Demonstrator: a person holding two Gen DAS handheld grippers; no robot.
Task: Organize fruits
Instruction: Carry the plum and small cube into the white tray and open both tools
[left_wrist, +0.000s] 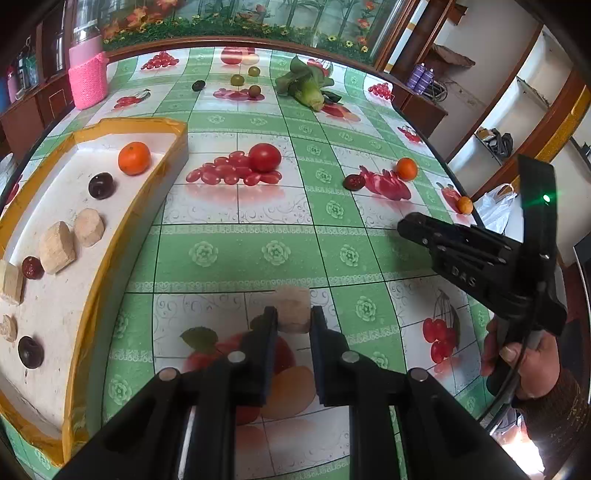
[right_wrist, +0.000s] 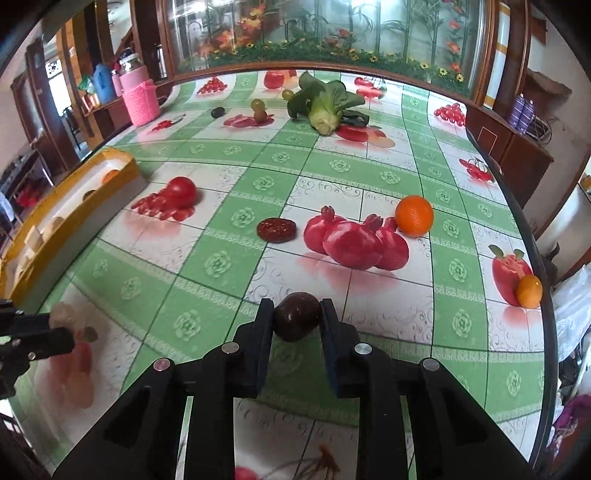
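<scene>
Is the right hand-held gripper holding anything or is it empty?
Holding. The right hand-held gripper is shut on a dark plum, its fingers pressed against both sides of it, above the tablecloth.

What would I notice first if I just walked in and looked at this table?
Probably the loud green tablecloth printed with fruit pictures, with a real orange on it beside the printed pomegranates. At the left edge sits a yellow-rimmed tray holding fruit and pale chunks. Up close, the right gripper pinches a dark plum, and the left gripper a pale chunk.

Pink knitted container (left_wrist: 88, 79) at table's far corner; leafy green vegetable (right_wrist: 325, 105) lying on fruit-print tablecloth (right_wrist: 332, 166); purple cans (left_wrist: 421, 75) on sideboard.
</scene>
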